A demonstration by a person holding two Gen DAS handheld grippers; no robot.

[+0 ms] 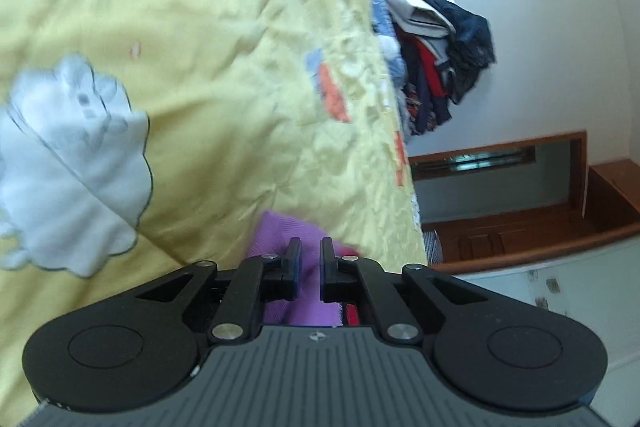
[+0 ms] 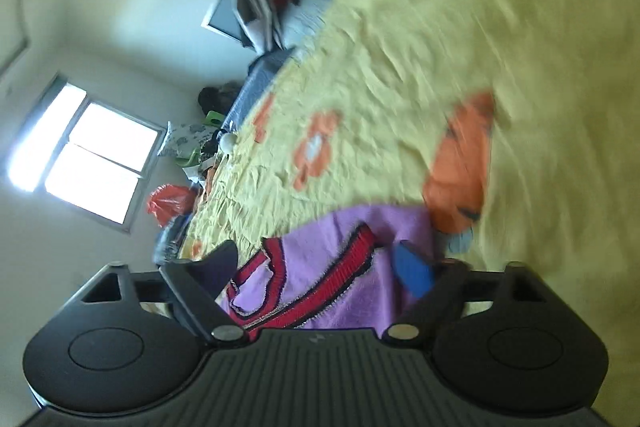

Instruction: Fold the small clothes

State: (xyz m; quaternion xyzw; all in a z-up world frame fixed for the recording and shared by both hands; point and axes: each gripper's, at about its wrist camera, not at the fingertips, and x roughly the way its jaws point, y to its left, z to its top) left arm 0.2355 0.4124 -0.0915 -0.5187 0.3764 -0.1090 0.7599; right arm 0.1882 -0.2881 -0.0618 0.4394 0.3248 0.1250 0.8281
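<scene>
On crinkled yellow bedspread (image 2: 400,75), left hand-held gripper (image 1: 310,269) pinches fuzzy purple knit (image 2: 344,235); right hand-held gripper (image 2: 320,263) gapes.

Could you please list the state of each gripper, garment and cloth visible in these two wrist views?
Left gripper: jaws nearly shut, a narrow gap between them, purple fabric showing in the gap; a firm grip cannot be confirmed.
Right gripper: jaws wide open over the purple top.
Purple top: lying on the sheet, red trim up, not yet folded.
White garment: lying loose on the sheet.
Yellow sheet: spread out, wrinkled.
Clothes pile: heaped, unfolded.
</scene>
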